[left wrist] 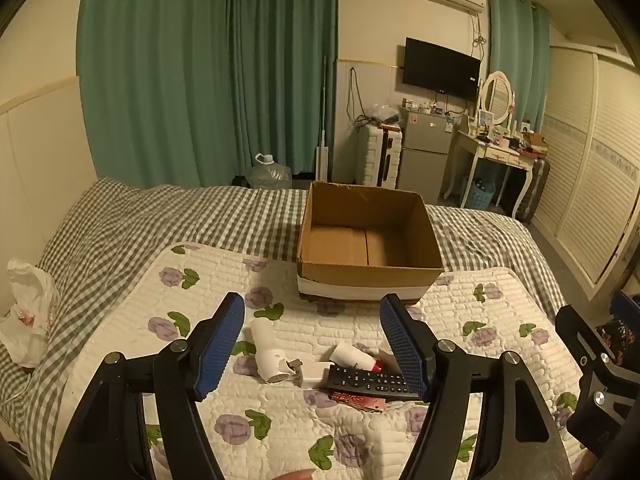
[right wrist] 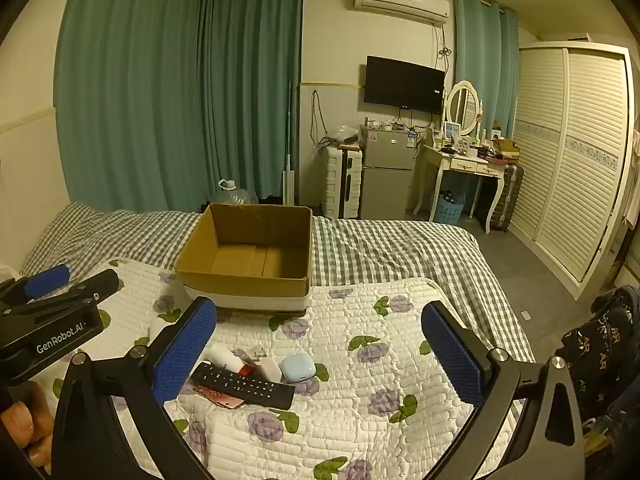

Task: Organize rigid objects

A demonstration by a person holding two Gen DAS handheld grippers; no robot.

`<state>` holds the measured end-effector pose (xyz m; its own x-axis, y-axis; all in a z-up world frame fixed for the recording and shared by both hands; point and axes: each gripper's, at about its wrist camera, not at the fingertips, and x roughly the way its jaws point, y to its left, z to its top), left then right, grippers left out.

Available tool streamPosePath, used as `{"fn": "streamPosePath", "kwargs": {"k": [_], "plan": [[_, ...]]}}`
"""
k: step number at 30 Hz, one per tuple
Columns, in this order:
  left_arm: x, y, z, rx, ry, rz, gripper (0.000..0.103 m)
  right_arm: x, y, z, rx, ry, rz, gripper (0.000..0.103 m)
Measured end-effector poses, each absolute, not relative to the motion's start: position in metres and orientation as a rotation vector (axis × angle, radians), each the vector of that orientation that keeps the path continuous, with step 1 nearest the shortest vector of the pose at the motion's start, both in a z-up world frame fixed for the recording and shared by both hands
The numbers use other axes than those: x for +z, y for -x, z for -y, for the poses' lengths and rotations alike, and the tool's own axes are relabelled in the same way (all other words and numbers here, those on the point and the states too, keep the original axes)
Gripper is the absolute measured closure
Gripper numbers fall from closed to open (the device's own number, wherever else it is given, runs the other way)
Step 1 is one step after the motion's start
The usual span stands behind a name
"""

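Your left gripper [left wrist: 312,340] stands wide, its 2 blue pads [left wrist: 224,340] gripping nothing and pointing downward over the quilt [left wrist: 360,432]. Your right gripper [right wrist: 320,348] is equally wide and empty.

Take the cardboard box [right wrist: 240,280] as the reference. It sits open-topped on the bed, straddling the quilt's far edge and the checked sheet [right wrist: 380,248], and it shows a bare floor.

On the quilt, on the near side of the box, locate the cluster of rigid objects:
- The black remote control [right wrist: 244,386] lies flat, nearest to you.
- The white hair dryer [left wrist: 268,356] lies left of the remote.
- The white tube with a red cap [right wrist: 228,360] lies between the remote and the box.
- The pale blue case [right wrist: 298,366] lies just right of the remote's far side.
- A red patterned card [right wrist: 220,398] protrudes from under the remote.

None of these objects touches either gripper.
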<state>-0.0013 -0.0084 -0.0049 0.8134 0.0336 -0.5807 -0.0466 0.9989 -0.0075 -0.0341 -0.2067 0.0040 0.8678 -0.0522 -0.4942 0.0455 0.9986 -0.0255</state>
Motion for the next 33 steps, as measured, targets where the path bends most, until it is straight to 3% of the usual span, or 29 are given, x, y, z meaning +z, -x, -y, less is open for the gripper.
{"fn": "streamPosePath", "kwargs": {"k": [16,33], "plan": [[-0.002,0.003,-0.004,0.045,0.044,-0.630,0.030,0.003,0.035,0.203,-0.055,0.005,-0.516,0.000],[-0.001,0.016,0.001,0.105,-0.012,-0.527,0.030,0.002,0.035,0.205,-0.058,0.004,-0.515,0.000]]}}
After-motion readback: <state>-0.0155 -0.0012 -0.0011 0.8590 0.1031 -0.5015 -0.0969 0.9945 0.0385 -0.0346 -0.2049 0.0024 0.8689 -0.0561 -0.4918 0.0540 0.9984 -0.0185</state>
